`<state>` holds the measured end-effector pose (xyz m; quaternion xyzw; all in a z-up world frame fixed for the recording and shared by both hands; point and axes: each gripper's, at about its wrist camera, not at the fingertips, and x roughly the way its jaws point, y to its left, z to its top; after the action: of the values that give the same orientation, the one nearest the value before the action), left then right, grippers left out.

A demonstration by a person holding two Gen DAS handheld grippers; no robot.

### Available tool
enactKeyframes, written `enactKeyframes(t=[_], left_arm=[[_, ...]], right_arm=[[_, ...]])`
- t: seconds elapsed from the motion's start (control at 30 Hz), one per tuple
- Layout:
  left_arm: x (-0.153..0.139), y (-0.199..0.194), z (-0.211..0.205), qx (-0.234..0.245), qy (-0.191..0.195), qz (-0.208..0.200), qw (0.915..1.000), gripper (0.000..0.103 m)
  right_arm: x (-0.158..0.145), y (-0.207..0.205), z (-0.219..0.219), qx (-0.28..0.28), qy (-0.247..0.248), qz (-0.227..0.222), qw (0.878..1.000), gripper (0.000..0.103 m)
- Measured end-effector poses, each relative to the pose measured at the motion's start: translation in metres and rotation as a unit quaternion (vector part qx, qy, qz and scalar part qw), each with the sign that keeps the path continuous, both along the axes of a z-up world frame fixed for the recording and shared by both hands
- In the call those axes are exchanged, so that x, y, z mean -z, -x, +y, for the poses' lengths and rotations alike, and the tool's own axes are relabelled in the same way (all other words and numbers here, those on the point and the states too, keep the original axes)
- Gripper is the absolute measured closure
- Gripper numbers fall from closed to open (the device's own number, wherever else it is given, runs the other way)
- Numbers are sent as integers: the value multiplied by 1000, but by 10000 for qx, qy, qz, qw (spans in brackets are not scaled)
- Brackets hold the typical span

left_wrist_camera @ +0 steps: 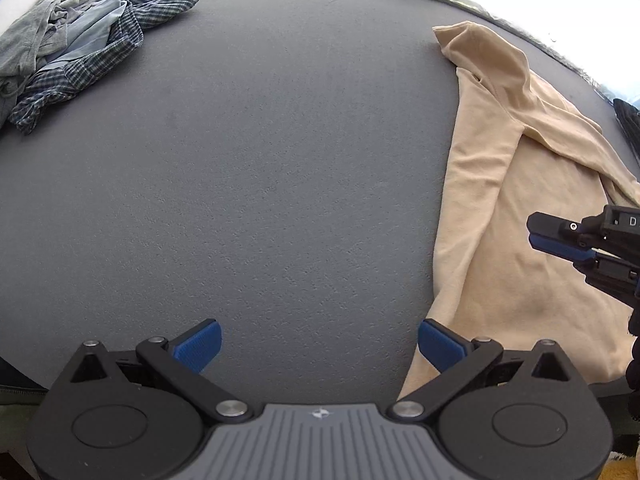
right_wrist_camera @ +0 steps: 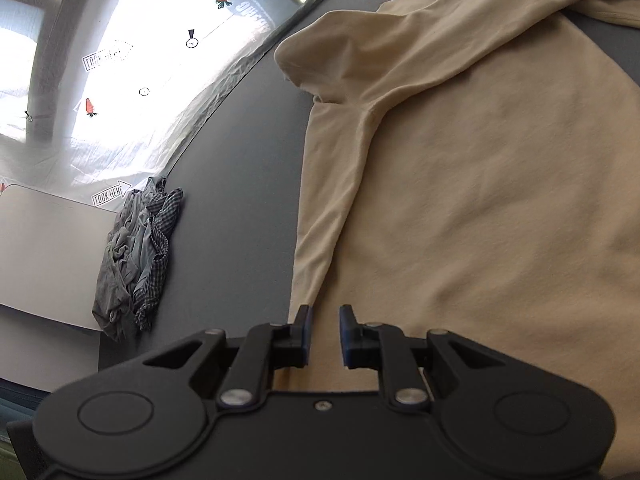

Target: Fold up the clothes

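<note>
Shirt (left_wrist_camera: 516,216), beige, lies spread on the right side of my grey table (left_wrist_camera: 280,160), one sleeve (left_wrist_camera: 492,64) doubled over near the far edge and a ridge of cloth running across the chest. It is neither flat nor squared into a neat stack, so it would fit a garment laid out for folding as well as one partway through its folds; I cannot tell which.

My right tongs (right_wrist_camera: 324,334) hang low over the shirt's left edge, blue pads parted by a narrow gap with no cloth between them, holding nothing. That spot, I judge, is where a side hem could be pinched. In the left view the same tongs (left_wrist_camera: 538,232) show side-on above the cloth.

My left tongs (left_wrist_camera: 318,342) stand wide open over bare table, just left of the shirt's near corner, their right pad by the hem. Kept spread like that, they look ready to take that corner.

Far off at the table's left corner sits a heap (left_wrist_camera: 72,44) of crumpled clothes, grey, pale blue and checked, well apart from the shirt, which keeps the middle clear for working.
</note>
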<state>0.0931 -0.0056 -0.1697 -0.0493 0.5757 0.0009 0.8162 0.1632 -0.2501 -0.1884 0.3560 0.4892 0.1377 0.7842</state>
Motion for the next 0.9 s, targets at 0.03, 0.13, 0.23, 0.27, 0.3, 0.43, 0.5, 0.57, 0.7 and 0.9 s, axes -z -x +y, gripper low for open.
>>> enactKeyframes(t=[0.03, 0.13, 0.23, 0.27, 0.3, 0.43, 0.5, 0.57, 0.7, 0.9], left_arm=[[1, 1, 2, 130, -35, 5, 9999, 0], [5, 2, 4, 518, -128, 27, 9986, 0], [11, 2, 3, 892, -229, 68, 9957, 0], [12, 2, 2, 993, -269, 83, 9947, 0], [12, 2, 2, 1077, -302, 95, 9937, 0], [14, 1, 3, 1202, -282, 108, 9923, 0], [15, -2, 3, 1183, -232, 122, 9926, 0], [15, -2, 3, 1158, -171, 119, 9930, 0], [12, -3, -1, 1094, -122, 55, 9939, 0], [9, -5, -26, 1059, -37, 28, 9944, 0]], right_arm=[[0, 2, 10, -28, -34, 5, 10000, 86], [1, 8, 32, -81, -97, 17, 9999, 86], [2, 13, 47, -204, -4, 59, 9998, 81], [3, 14, 51, -259, 42, 80, 9996, 77], [4, 15, 54, -313, 89, 102, 9994, 77], [7, 19, 68, -533, 277, 186, 9980, 78], [8, 21, 73, -621, 348, 200, 9973, 89], [7, 24, 70, -632, 333, 134, 9974, 96], [2, 28, 55, -595, 197, -20, 9980, 98], [-1, 36, 18, -470, 73, -11, 9989, 99]])
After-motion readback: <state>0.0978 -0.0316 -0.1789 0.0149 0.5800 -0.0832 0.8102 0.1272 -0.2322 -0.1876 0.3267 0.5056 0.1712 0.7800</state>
